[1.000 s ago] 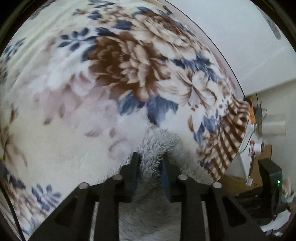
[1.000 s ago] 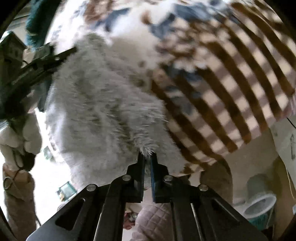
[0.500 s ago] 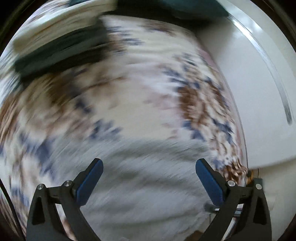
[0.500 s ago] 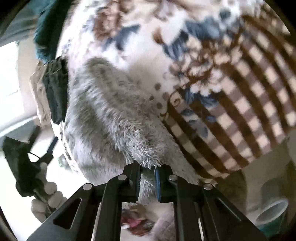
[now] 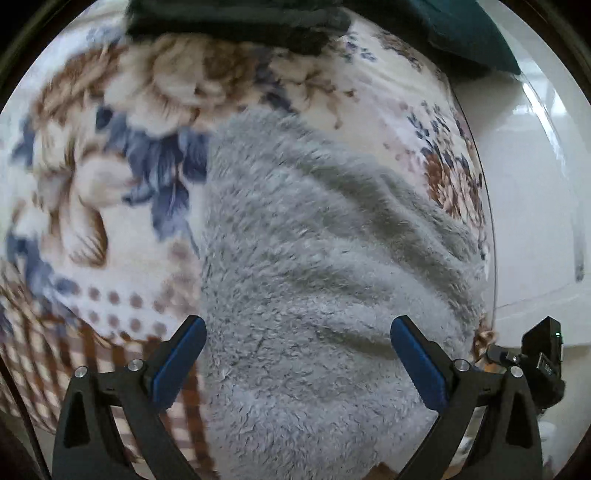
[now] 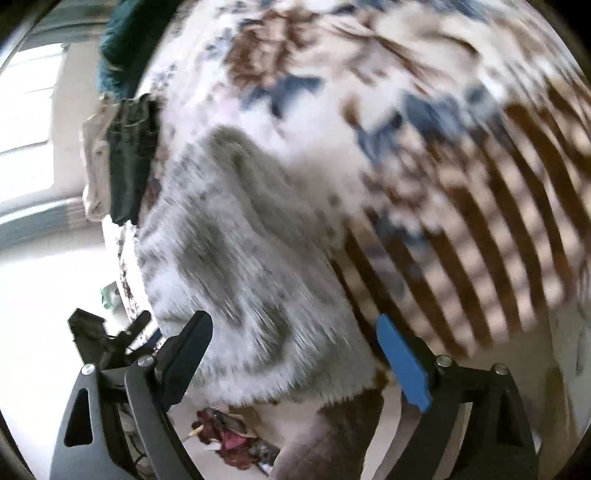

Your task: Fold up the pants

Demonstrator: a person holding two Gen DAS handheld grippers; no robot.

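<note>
In the left wrist view, the fuzzy grey pants [image 5: 325,258] lie spread on a floral blanket [image 5: 110,177], reaching from the near edge toward a dark folded garment [image 5: 236,22] at the far side. The left hand-held gripper [image 5: 298,354] hangs over the pants with its fingers spread wide, gripping nothing.

In the right wrist view, blurred, the pants [image 6: 236,266] sit on the blanket [image 6: 424,155] near its edge, a dark folded garment [image 6: 129,166] just beyond them. The right hand-held gripper [image 6: 295,354] is likewise wide apart and empty above the pants.
</note>
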